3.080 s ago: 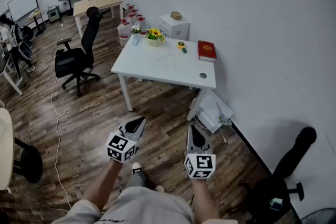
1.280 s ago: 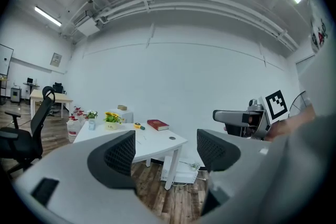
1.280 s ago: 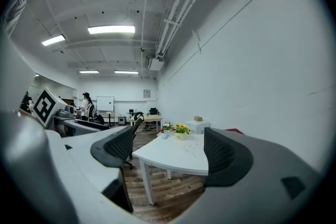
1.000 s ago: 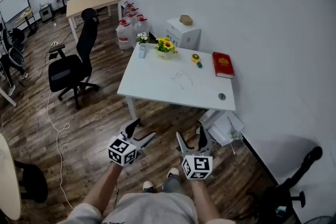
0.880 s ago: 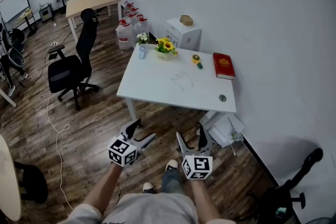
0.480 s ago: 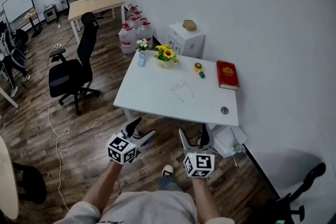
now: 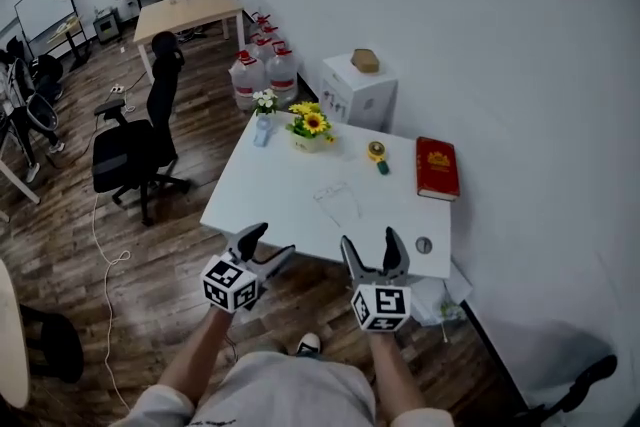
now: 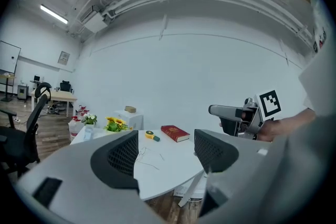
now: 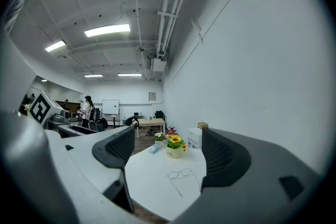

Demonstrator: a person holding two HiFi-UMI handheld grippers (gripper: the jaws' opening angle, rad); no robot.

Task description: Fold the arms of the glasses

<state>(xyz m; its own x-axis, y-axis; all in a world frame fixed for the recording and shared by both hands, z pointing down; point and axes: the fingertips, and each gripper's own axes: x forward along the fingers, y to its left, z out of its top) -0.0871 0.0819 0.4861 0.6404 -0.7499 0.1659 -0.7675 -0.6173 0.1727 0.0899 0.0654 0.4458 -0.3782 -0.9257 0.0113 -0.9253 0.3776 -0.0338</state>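
Thin wire-framed glasses lie on the white table near its middle, arms unfolded and pointing toward me. The same glasses show in the left gripper view, and in the right gripper view the glasses sit between the jaws but far off. My left gripper hovers at the table's near edge; its jaws have just been closing a little and stand open with nothing between them. My right gripper is beside it over the near edge, open and holding nothing.
At the table's far side stand a sunflower pot, a small vase of white flowers, a yellow tape measure and a red book. A black office chair stands to the left, with water jugs and a white cabinet behind.
The table has come closer in the head view. Both grippers have moved forward from over the wooden floor to the table's near edge, still apart from the glasses.
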